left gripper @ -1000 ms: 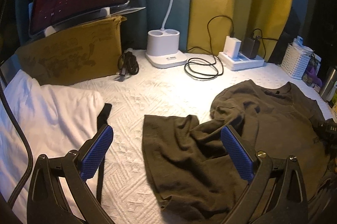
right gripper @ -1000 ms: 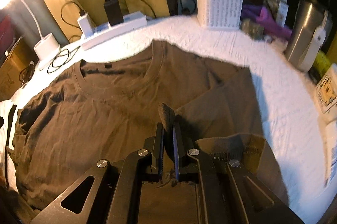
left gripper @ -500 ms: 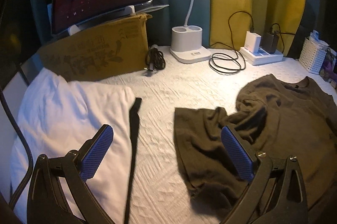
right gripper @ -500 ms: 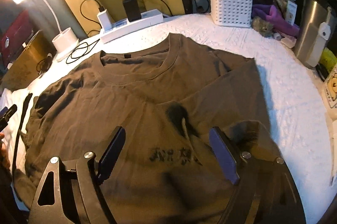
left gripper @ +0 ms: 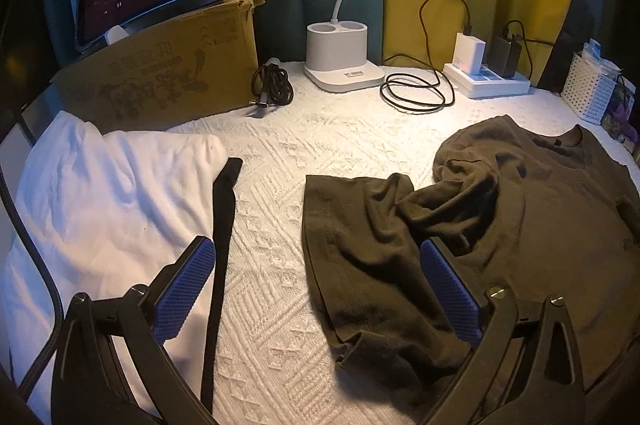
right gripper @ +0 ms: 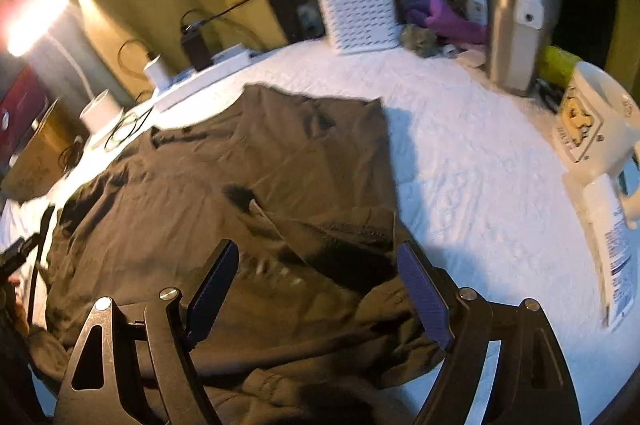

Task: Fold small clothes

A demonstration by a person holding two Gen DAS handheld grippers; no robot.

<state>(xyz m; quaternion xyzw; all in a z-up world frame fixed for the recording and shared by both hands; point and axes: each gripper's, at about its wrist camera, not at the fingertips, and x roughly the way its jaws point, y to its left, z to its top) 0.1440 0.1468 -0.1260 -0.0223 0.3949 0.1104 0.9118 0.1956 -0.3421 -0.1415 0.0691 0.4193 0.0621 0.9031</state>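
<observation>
A dark olive t-shirt (left gripper: 500, 209) lies on the white quilted surface (left gripper: 280, 161), its left sleeve (left gripper: 352, 237) rumpled and spread toward the middle. My left gripper (left gripper: 316, 289) is open and empty, hovering over the sleeve's left edge. In the right wrist view the same shirt (right gripper: 224, 185) lies front up, with its right side folded over the chest. My right gripper (right gripper: 320, 293) is open and empty above the shirt's lower right part.
A white garment (left gripper: 100, 209) with a black strap (left gripper: 220, 245) lies at left. A cardboard box (left gripper: 160, 81) with a tablet, lamp base (left gripper: 340, 65), cables and power strip (left gripper: 492, 81) line the back. A white basket (right gripper: 356, 13), steel tumbler (right gripper: 516, 25) and mug (right gripper: 592, 117) stand at right.
My right gripper opened and let go of the shirt fabric, then shifted right. My left gripper stayed open and swung left and back, bringing the white garment into view.
</observation>
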